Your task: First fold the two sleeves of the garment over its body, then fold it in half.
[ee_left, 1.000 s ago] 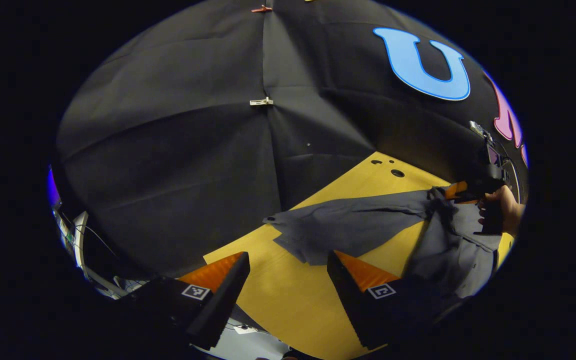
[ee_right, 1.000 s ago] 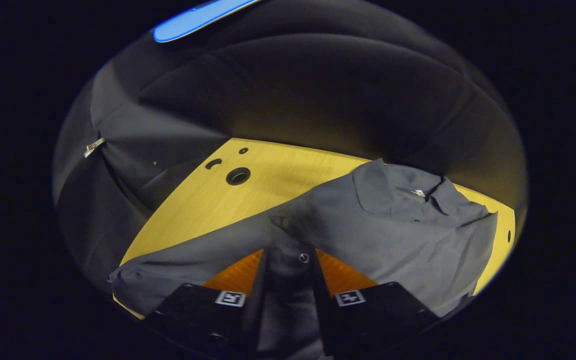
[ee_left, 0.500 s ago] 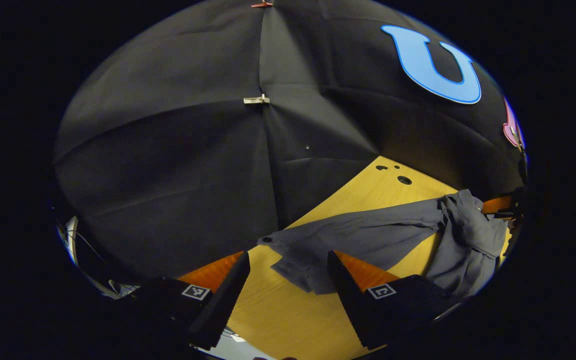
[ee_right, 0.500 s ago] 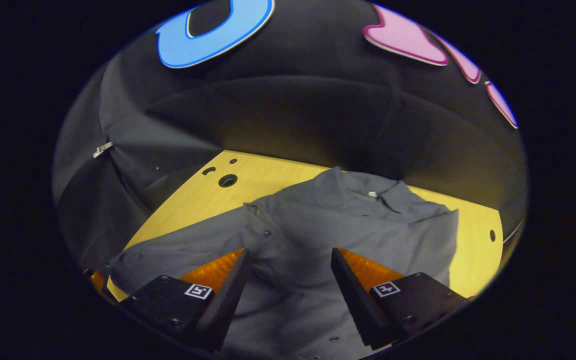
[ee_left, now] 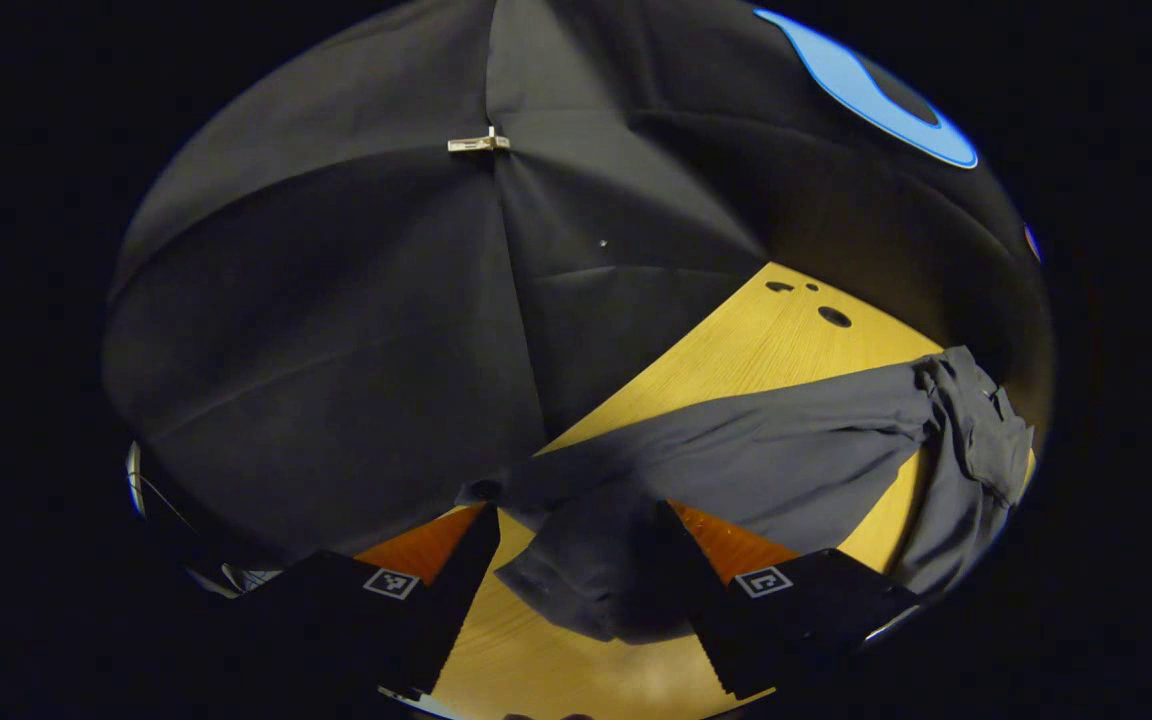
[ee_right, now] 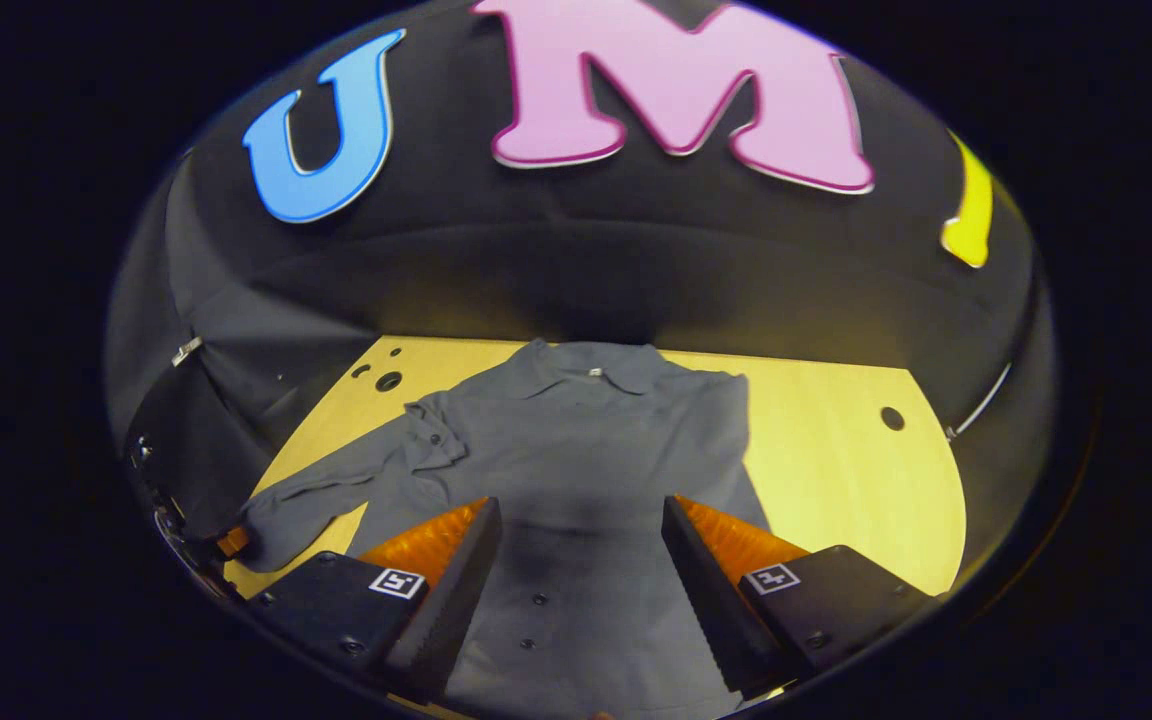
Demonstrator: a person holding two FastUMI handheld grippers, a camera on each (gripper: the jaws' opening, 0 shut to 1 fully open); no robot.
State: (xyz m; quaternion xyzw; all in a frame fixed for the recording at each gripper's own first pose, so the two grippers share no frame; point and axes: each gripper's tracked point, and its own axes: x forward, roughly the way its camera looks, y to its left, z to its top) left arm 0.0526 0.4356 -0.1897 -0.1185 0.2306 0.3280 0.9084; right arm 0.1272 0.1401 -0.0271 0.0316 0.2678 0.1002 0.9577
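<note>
A grey button-up shirt (ee_right: 576, 450) lies flat on the yellow wooden table (ee_right: 836, 470), collar (ee_right: 586, 365) at the far side. One sleeve is folded over the chest, its cuff (ee_right: 431, 440) near the shirt's left shoulder. The other sleeve (ee_right: 311, 495) stretches out to the left. In the left gripper view that sleeve (ee_left: 756, 460) runs toward me and its cuff (ee_left: 586, 575) lies between the fingers of my open left gripper (ee_left: 576, 515). My right gripper (ee_right: 581, 505) hangs open above the lower body of the shirt, gripping nothing.
The table (ee_left: 756, 340) has round holes near its far corners (ee_left: 834, 317) (ee_right: 892, 418). Black cloth walls close off the table on the far sides. Bare wood lies to the right of the shirt in the right gripper view.
The right gripper let go of the sleeve it had carried over the body, opened and drew back. The left gripper moved forward until the other sleeve's cuff lay between its fingers.
</note>
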